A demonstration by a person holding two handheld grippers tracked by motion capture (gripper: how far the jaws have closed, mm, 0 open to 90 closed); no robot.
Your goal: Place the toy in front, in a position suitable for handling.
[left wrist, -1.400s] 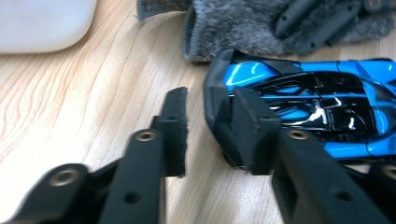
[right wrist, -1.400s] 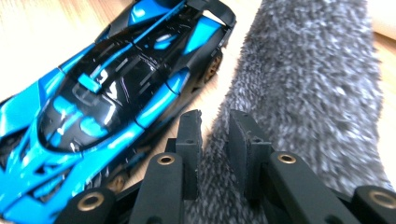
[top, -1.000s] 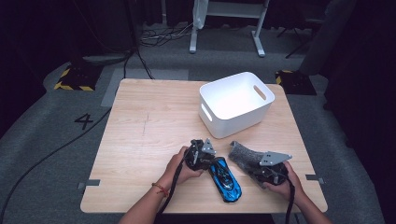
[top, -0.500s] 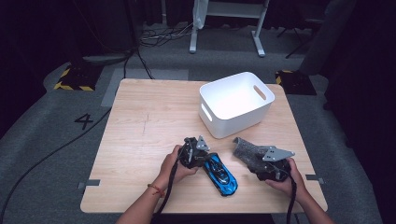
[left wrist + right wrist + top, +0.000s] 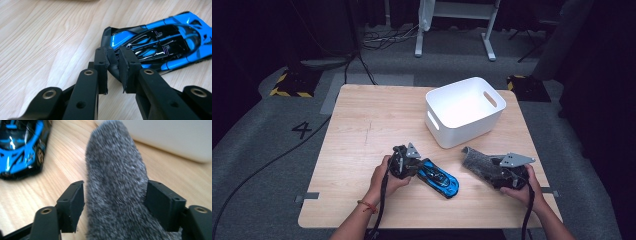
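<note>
Left hand (image 5: pixel 384 176) holds the left gripper (image 5: pixel 113 72) low at the near bench (image 5: pixel 362 125) centre, jaws pinched narrow on the black rear edge of the blue toy car (image 5: pixel 160 45). Right gripper (image 5: pixel 115 205), near right, has jaws clamped around a grey fuzzy object (image 5: pixel 117 185). White bin (image 5: pixel 464 111) stands far right, interior bare. Bench's left half lies open.

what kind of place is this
Probably a lab or recording studio: a light wooden table on grey carpet, black cables trailing across the floor, and yellow-black hazard tape near a taped floor number.
</note>
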